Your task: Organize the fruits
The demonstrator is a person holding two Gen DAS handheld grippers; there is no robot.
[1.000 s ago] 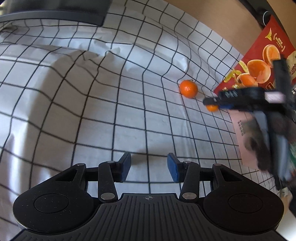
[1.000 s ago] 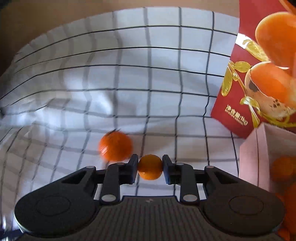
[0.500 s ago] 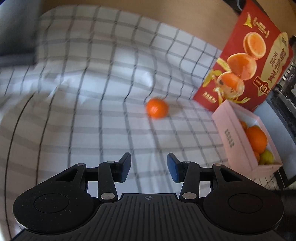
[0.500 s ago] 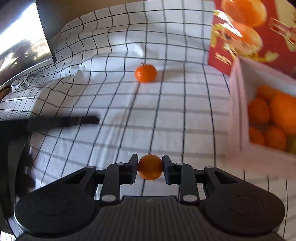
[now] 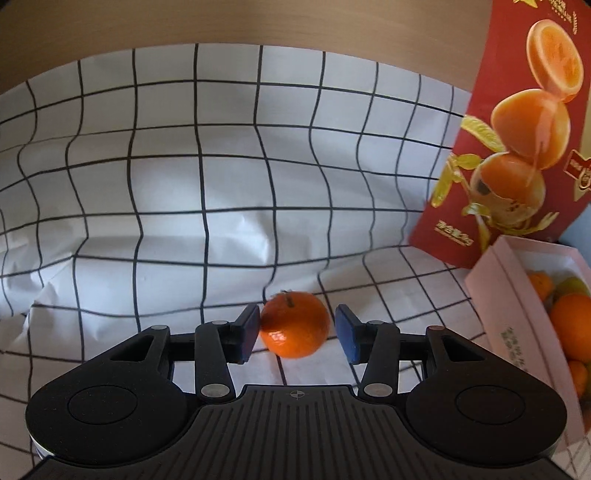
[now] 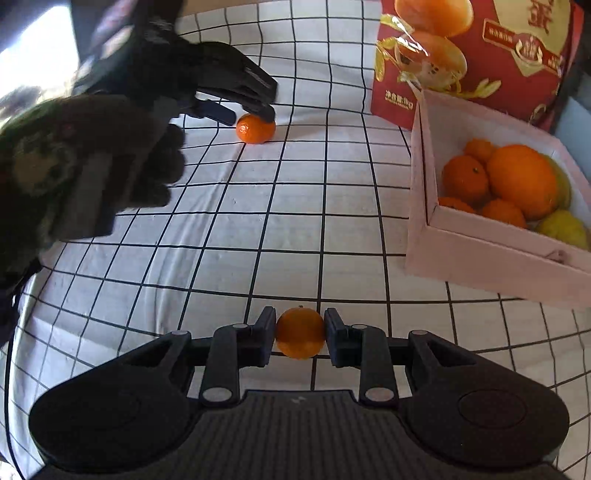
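Each tool is matte black plastic: a ribbed central plate with a small crosshair mark, flanked by two rounded housings with circular recesses. Black linkage arms carry silver screw heads at their pivots. The left tool (image 5: 295, 334) has blue pads on its fingers (image 5: 248, 329); the right tool (image 6: 300, 332) looks darker at its pads. In the right wrist view the person's hand (image 6: 147, 166) wears a dark fuzzy glove, with a dark green patterned sleeve (image 6: 40, 166) behind it.

Checked white cloth (image 5: 229, 206), creased — tan wall (image 5: 221, 22), daylight
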